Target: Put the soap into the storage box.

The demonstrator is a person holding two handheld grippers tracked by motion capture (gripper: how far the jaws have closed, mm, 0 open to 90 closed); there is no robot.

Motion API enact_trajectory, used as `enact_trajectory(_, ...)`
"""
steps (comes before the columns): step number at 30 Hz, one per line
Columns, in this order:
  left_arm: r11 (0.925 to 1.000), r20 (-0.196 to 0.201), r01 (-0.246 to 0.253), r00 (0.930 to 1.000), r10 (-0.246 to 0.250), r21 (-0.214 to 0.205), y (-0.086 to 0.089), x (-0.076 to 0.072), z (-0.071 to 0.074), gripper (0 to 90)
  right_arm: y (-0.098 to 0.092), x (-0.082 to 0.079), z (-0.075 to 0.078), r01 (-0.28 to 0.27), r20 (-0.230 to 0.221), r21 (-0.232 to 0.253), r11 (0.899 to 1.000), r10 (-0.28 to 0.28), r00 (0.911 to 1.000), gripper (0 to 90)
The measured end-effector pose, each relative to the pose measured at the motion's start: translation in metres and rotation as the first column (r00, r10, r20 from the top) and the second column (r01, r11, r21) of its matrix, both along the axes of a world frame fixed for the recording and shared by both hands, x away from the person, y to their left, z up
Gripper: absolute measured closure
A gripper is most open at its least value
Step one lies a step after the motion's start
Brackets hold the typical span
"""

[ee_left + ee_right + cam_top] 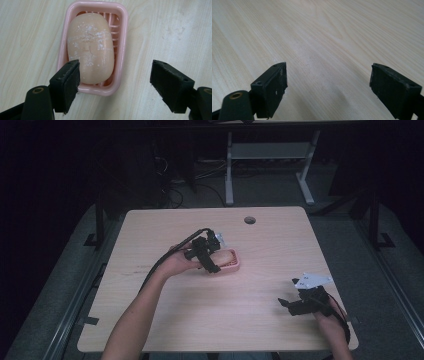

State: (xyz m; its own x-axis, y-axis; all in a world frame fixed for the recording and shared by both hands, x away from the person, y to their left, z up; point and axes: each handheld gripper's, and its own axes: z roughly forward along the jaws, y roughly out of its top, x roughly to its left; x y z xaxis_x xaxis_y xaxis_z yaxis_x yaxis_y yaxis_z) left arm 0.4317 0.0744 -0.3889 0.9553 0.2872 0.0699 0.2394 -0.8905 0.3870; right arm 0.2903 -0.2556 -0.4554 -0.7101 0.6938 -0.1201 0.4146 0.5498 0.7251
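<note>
Pink soap dish (121, 37) holding pale soap (91, 47) ahead of left gripper (115, 77), jaws spread wide, right gripper (328, 82) likewise agape over bare table (324, 32)

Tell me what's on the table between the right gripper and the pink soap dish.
Nothing: in the high view, bare wood runs from the right gripper to the pink soap dish.
</note>
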Motion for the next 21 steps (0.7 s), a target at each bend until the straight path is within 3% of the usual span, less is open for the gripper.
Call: enact_trajectory(21, 0.9997, -0.012, -0.026, 0.9996, 0.026, 0.000, 0.030, -0.019, -0.010, 22.4, 0.003, 0.002, -0.002, 0.001, -0.007, -0.014, 1.000, -0.001, 1.0000, 14.0)
